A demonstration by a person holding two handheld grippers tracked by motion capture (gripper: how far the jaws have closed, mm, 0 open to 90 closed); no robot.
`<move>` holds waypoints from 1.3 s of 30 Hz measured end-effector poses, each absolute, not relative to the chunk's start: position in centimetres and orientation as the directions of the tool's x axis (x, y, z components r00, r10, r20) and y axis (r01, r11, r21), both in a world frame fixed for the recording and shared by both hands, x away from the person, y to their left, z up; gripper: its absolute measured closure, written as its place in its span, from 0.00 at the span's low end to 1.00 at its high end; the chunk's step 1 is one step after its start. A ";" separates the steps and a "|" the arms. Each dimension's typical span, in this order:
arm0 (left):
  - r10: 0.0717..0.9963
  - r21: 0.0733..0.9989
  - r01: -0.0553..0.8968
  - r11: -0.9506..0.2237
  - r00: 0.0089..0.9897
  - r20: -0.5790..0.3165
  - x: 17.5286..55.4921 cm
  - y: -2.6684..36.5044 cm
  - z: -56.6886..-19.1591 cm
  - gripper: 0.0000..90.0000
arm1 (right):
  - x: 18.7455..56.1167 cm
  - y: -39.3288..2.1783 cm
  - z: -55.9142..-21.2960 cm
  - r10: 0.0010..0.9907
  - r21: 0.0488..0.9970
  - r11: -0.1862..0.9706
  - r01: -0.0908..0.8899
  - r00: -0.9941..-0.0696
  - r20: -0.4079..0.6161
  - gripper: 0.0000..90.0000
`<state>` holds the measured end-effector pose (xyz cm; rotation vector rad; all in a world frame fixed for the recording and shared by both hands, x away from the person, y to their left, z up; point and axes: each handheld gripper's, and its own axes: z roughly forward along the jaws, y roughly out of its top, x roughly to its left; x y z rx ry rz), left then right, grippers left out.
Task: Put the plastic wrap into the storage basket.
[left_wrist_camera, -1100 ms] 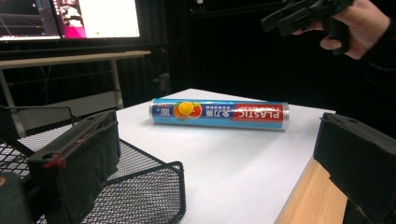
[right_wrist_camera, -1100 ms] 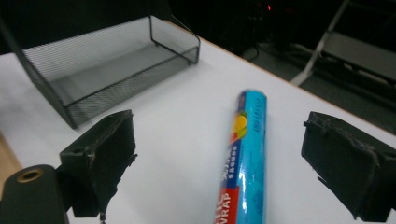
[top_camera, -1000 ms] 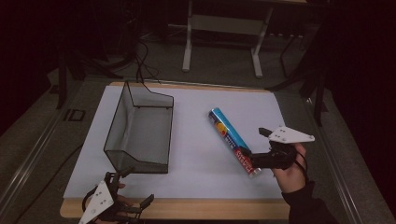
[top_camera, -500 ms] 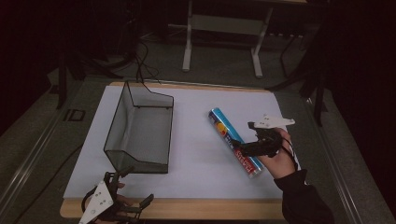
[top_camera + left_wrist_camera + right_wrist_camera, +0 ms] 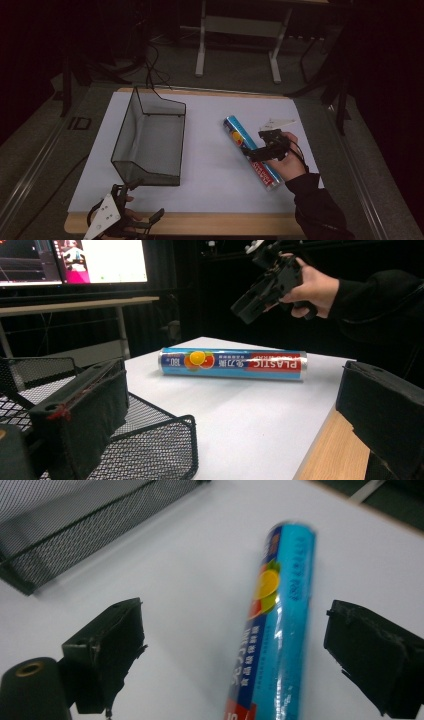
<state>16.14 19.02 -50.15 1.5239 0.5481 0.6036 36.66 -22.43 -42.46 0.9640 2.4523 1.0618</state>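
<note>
- Plastic wrap roll (image 5: 251,152): blue tube with an orange fruit print and a red end; lies flat on the white table cover (image 5: 215,165), right of centre, slanting from far-left to near-right. In the right gripper view the roll (image 5: 272,630) runs up between the two jaws, touching neither.
- Right gripper (image 5: 253,154): held in the person's right hand (image 5: 287,155), poised above the middle of the roll; jaws spread wide, nothing grasped. In the left gripper view it (image 5: 245,315) hangs in the air above the roll (image 5: 232,363).
- Left gripper (image 5: 137,200): at the near-left table edge, just beside the basket's near end; jaws released and wide apart, empty.
- Wire mesh basket (image 5: 150,137): black, left of centre, well apart from the roll.
- Monitor (image 5: 75,262): lit, behind the table.
</note>
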 end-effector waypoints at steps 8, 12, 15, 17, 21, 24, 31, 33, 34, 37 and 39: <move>0.665 0.999 -0.021 -0.044 0.745 0.045 16.1 19.0 -50.2 0.01 | 38.3 -22.1 -44.3 0.693 0.660 0.530 0.532 -0.721 0.025 0.10; 0.663 0.999 -0.019 -0.048 0.747 0.046 16.2 19.0 -50.2 0.01 | 39.1 -22.2 -45.2 0.705 0.638 0.527 0.562 -0.708 0.042 0.10; 0.662 0.999 -0.019 -0.047 0.748 0.045 16.2 19.0 -50.2 0.01 | 39.6 -22.2 -45.8 0.707 0.608 0.542 0.580 -0.706 0.044 0.11; 0.662 0.999 -0.018 -0.047 0.748 0.045 16.2 19.0 -50.2 0.01 | 39.8 -22.1 -46.3 0.710 0.591 0.550 0.590 -0.703 0.042 0.11; 0.661 0.999 -0.020 -0.050 0.749 0.048 16.1 19.0 -50.2 0.01 | 40.5 -21.9 -47.2 0.722 0.551 0.555 0.624 -0.690 0.055 0.11; 0.661 0.999 -0.021 -0.049 0.749 0.048 16.2 19.0 -50.2 0.01 | 41.0 -21.8 -47.9 0.734 0.521 0.558 0.646 -0.677 0.054 0.12; 0.656 0.998 -0.020 -0.058 0.753 0.053 16.2 18.9 -50.2 0.01 | 42.6 -21.3 -49.2 0.767 0.411 0.573 0.709 -0.641 0.037 0.13; 0.655 0.998 -0.022 -0.060 0.754 0.056 16.1 18.8 -50.2 0.01 | 43.1 -21.1 -49.6 0.768 0.380 0.583 0.718 -0.640 0.032 0.14; 0.655 0.998 -0.023 -0.061 0.754 0.058 16.1 18.8 -50.2 0.01 | 43.2 -20.9 -49.7 0.771 0.370 0.583 0.723 -0.636 0.027 0.15; 0.656 0.998 -0.022 -0.061 0.752 0.057 16.1 18.9 -50.2 0.01 | 43.8 -20.6 -50.2 0.777 0.327 0.587 0.741 -0.629 0.033 0.17; 0.659 0.998 -0.023 -0.066 0.750 0.061 16.1 18.9 -50.2 0.01 | 44.0 -20.4 -50.4 0.781 0.294 0.590 0.752 -0.624 0.028 0.17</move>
